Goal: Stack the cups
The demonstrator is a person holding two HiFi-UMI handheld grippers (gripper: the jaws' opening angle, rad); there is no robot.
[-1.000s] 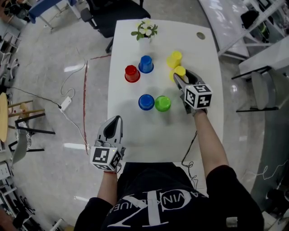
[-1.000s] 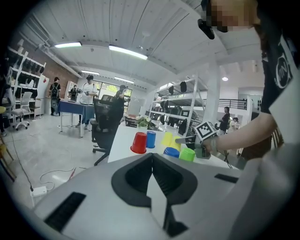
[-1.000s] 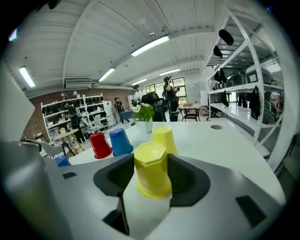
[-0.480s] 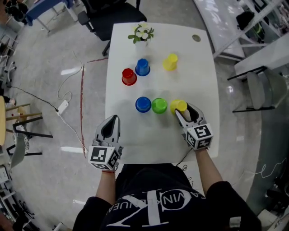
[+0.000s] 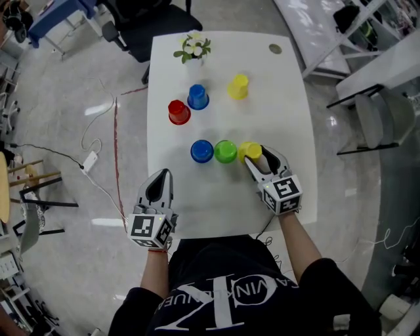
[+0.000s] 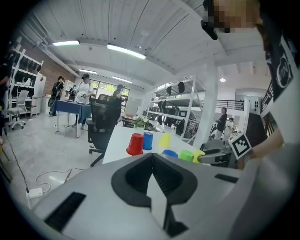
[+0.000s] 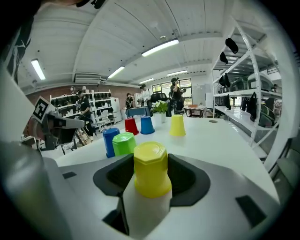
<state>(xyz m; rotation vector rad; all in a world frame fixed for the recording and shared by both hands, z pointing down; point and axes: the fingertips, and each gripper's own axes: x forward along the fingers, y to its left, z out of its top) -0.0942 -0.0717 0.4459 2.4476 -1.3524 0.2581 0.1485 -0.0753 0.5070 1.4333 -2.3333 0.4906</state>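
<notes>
Several upside-down cups stand on the white table [image 5: 275, 98]. At the back are a red cup [image 5: 177, 111], a blue cup [image 5: 197, 97] and a yellow cup [image 5: 237, 86]. Nearer me, a blue cup [image 5: 202, 151] and a green cup [image 5: 225, 151] stand in a row. My right gripper [image 5: 252, 157] is shut on a second yellow cup [image 5: 250, 151], held upright just right of the green one; its jaws have closed slightly on this cup [image 7: 151, 168]. My left gripper [image 5: 164, 176] is shut and empty near the table's front left corner, its jaws [image 6: 151, 157] meeting.
A small vase of flowers [image 5: 192, 47] stands at the table's back edge, with a black office chair [image 5: 147, 16] behind it. A cable and power strip [image 5: 90, 159] lie on the floor to the left. Shelving [image 5: 354, 39] runs along the right.
My right gripper has carried the yellow cup from beside the other yellow cup at the back to the front row, next to the green cup. The left gripper has stayed put.
</notes>
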